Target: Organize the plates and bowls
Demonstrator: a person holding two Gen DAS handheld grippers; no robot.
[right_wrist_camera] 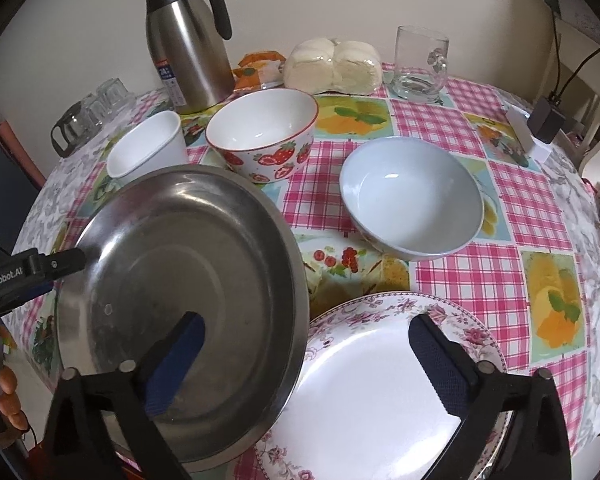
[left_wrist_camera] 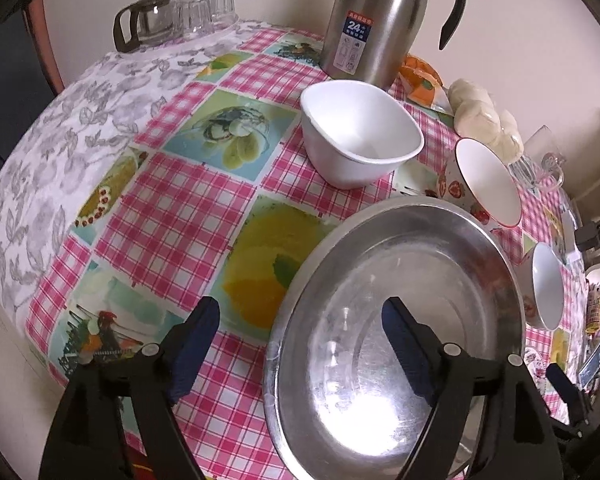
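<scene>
My left tongs [left_wrist_camera: 300,344] point steeply down and are released, one finger over the steel plate [left_wrist_camera: 396,320], the other over the desk [left_wrist_camera: 172,208]. My right tongs [right_wrist_camera: 308,356] are also wide apart, one finger over the steel plate, one over the flowered plate [right_wrist_camera: 364,392]. The steel plate leans tilted on the flowered plate's edge. Behind stand a strawberry bowl [right_wrist_camera: 262,136], a pale blue bowl [right_wrist_camera: 412,196] and a white square bowl [right_wrist_camera: 146,144].
</scene>
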